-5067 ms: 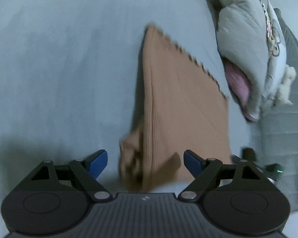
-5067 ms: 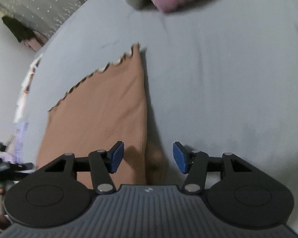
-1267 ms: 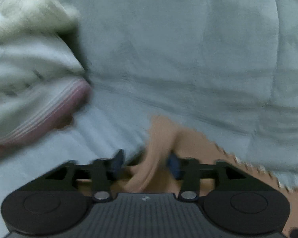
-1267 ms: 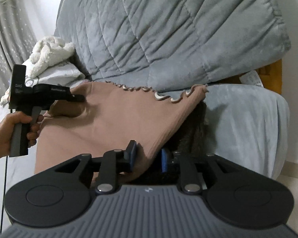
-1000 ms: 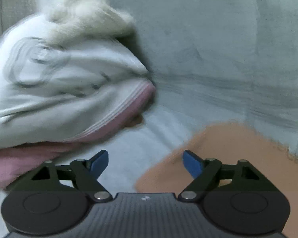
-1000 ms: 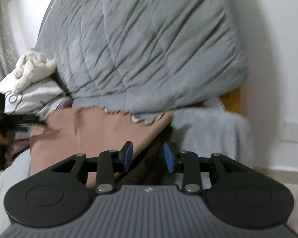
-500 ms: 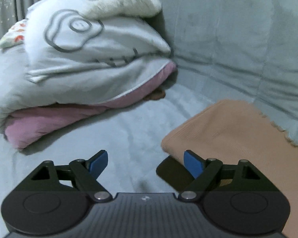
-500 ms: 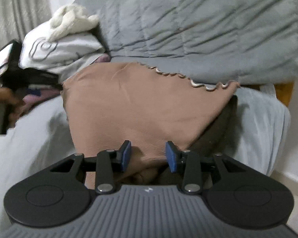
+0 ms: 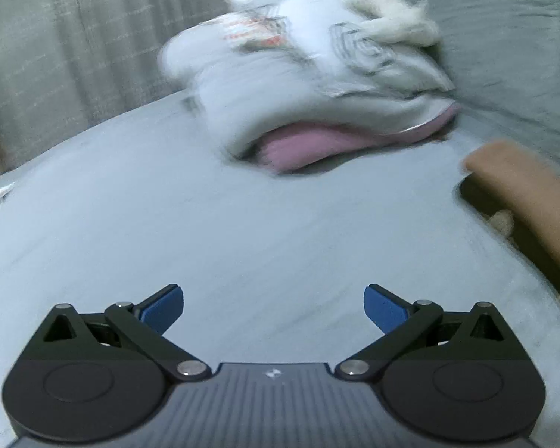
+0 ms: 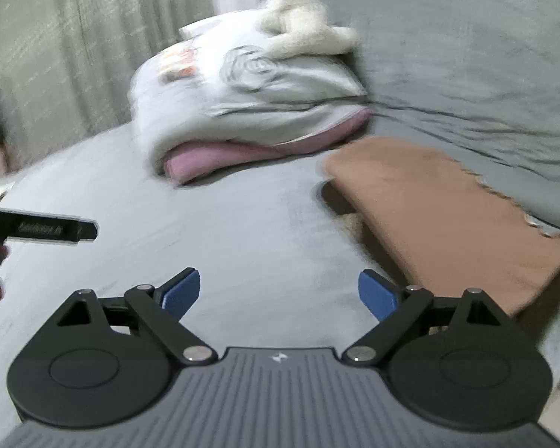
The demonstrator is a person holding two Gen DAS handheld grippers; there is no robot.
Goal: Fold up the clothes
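The folded tan ribbed garment [image 10: 451,220] with a scalloped hem lies at the right end of the grey sofa seat, on top of a dark item; the left wrist view catches its near edge [image 9: 522,186] at far right. My right gripper [image 10: 279,293] hovers over bare seat to the garment's left, jaws opening wide, nothing between them. My left gripper [image 9: 273,308] is also over bare seat, jaws opening, nothing between them. The left tool [image 10: 37,229] and the hand holding it show at the left edge of the right wrist view.
A pile of white and pink bedding [image 10: 250,112] topped by a fluffy cream item [image 10: 302,26] sits at the back of the seat [image 9: 242,231]. A grey quilted backrest [image 10: 485,56] rises behind at right, and a grey curtain [image 10: 74,44] hangs at left.
Both grippers let go of the tan garment, now lying folded at the sofa's right end, and swung left over bare seat. The right jaws spread wide; the left opened further.
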